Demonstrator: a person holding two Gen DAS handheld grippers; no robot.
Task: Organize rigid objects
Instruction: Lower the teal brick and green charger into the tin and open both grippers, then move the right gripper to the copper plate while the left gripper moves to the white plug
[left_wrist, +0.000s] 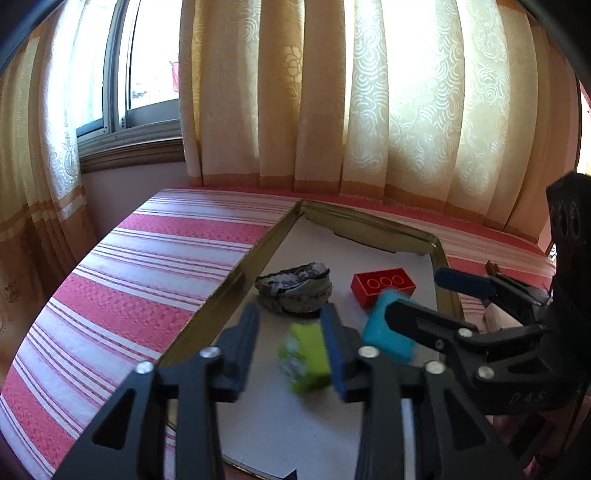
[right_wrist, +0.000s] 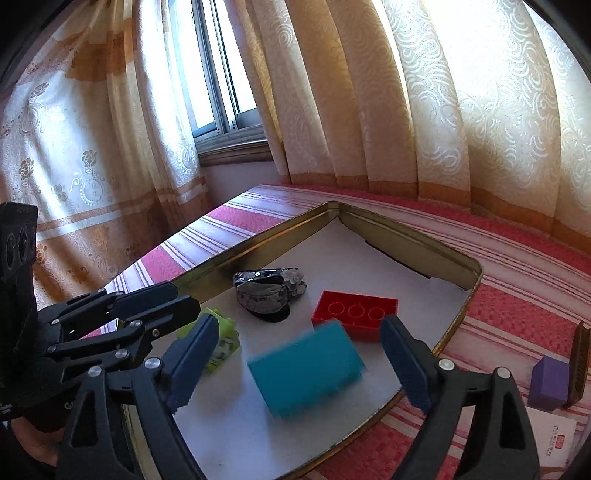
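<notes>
Seen from two wrist cameras: a desk under a red-and-white striped cloth, pushed against cream curtains and a window. On it, toward the far edge, one shallow gold-rimmed tray lined with white paper.

Inside the tray, four items. Largest, one teal block, blurred, lying between the spread jaws of the right gripper, pads not touching it, long axis slanted from the near left to the far right of the tray. Just beyond it, one red building brick with three round studs, near the tray's right rim. One sequined, dark pouch-like item at mid-tray. Smallest, one lime-green block, blurred, sitting between the parted jaws of the left gripper, close against the right-hand pad; contact unclear.

Each gripper nearest its own block; both blocks apparently released into the tray.

Outside the tray, near the desk's right edge, one purple block, nearer the right gripper.
</notes>
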